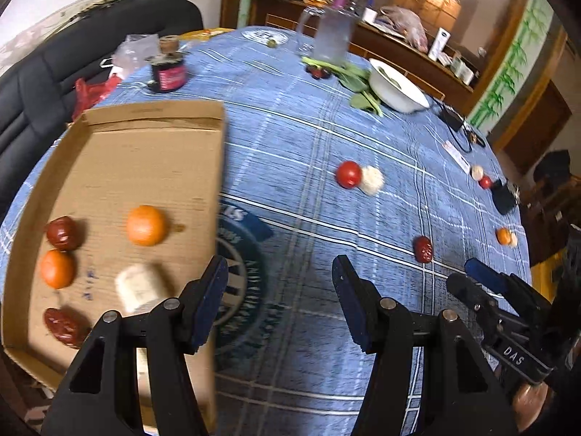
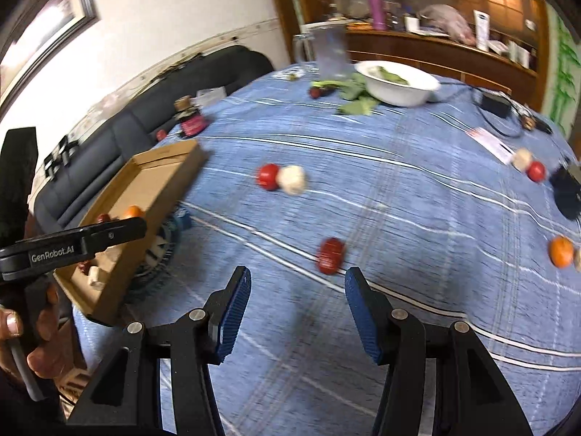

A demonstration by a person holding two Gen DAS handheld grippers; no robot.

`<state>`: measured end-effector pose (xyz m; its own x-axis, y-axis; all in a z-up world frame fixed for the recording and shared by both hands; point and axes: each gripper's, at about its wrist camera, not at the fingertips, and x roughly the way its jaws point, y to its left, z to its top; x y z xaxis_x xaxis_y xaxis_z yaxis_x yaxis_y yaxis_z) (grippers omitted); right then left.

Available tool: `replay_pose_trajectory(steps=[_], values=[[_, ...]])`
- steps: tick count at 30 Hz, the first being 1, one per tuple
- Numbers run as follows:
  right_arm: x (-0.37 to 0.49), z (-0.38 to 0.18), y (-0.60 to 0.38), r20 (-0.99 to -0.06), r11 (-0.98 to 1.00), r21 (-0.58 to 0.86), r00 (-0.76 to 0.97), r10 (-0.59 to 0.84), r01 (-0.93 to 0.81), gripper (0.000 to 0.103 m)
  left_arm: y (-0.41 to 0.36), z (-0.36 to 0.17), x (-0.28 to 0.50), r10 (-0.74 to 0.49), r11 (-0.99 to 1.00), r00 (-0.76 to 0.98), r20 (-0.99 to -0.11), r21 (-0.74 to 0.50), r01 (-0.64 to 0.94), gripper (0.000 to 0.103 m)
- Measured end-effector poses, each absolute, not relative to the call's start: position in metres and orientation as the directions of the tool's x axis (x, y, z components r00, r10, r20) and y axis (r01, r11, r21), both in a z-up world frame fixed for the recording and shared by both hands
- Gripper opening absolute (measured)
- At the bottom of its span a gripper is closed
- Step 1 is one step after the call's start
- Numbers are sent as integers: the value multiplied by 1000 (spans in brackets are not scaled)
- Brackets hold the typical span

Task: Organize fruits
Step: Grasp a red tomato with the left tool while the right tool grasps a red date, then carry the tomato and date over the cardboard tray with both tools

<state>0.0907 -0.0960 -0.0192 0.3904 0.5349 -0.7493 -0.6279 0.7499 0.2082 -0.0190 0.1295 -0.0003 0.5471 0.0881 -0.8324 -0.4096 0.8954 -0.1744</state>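
- Left tongs (image 1: 279,272) hovering spread over the desk (image 1: 308,138), nothing sitting between the pads, pointing down at the blue checked cloth.
- Cardboard tray (image 1: 145,156) lying just left of the left tongs, its right wall touching or crossing the left finger in view; can't tell contact.
- Tray holding two oranges (image 1: 146,225), dates (image 1: 63,233) and a pale blurred lump (image 1: 139,287) closest to the left tongs.
- Right tongs (image 2: 297,287) also standing spread and empty, hanging over bare cloth.
- Loose date (image 2: 330,255) lying just ahead of the right tongs, near the right finger tip, not touching it as far as blur is allowing.
- Tomato (image 2: 268,176) touching a white garlic-like lump (image 2: 292,180), both sitting farther ahead of the right tongs, a bit left.
- Another orange (image 2: 561,250) sitting far right of the right tongs, at the desk edge.
- White bowl (image 2: 397,83) with greens sitting well beyond both tongs.
- A hand (image 2: 32,338) gripping the left tool, showing at left of the right tongs.
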Motion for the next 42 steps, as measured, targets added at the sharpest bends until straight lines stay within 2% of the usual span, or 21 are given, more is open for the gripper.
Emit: replay_pose_trajectory(steps=[6, 14, 18, 23, 28, 30, 31, 32, 38, 42], values=[[109, -28, -92, -765, 738, 188, 374, 523, -648, 55, 114, -8, 2, 60, 906, 539, -840, -181, -382, 58], [123, -54, -51, -817, 701, 79, 357, 452, -708, 41, 113, -22, 60, 99, 924, 509, -855, -111, -366, 58], [123, -57, -47, -811, 699, 54, 377, 448, -713, 35, 111, -37, 89, 96, 938, 483, -870, -84, -337, 58], [128, -57, -55, -799, 713, 100, 371, 473, -694, 24, 109, -50, 113, 104, 947, 477, -873, -60, -317, 58], [131, -59, -60, -786, 712, 153, 352, 508, -686, 23, 111, -51, 128, 118, 955, 502, -857, -39, -292, 57], [133, -60, -61, -780, 707, 172, 344, 523, -686, 23, 109, -51, 133, 124, 961, 510, -851, -26, -276, 47], [134, -60, -62, -776, 705, 185, 338, 532, -684, 23, 109, -50, 135, 118, 964, 514, -850, -27, -265, 35], [137, -60, -65, -770, 701, 211, 326, 548, -681, 23, 108, -49, 137, 107, 966, 514, -851, -33, -256, 26], [147, -56, -81, -750, 690, 324, 269, 604, -647, 23, 100, -38, 124, 145, 960, 495, -857, 1, -279, 26], [141, -41, -88, -727, 686, 310, 301, 617, -658, 23, 99, -27, 100, 160, 952, 517, -841, -7, -305, 26]])
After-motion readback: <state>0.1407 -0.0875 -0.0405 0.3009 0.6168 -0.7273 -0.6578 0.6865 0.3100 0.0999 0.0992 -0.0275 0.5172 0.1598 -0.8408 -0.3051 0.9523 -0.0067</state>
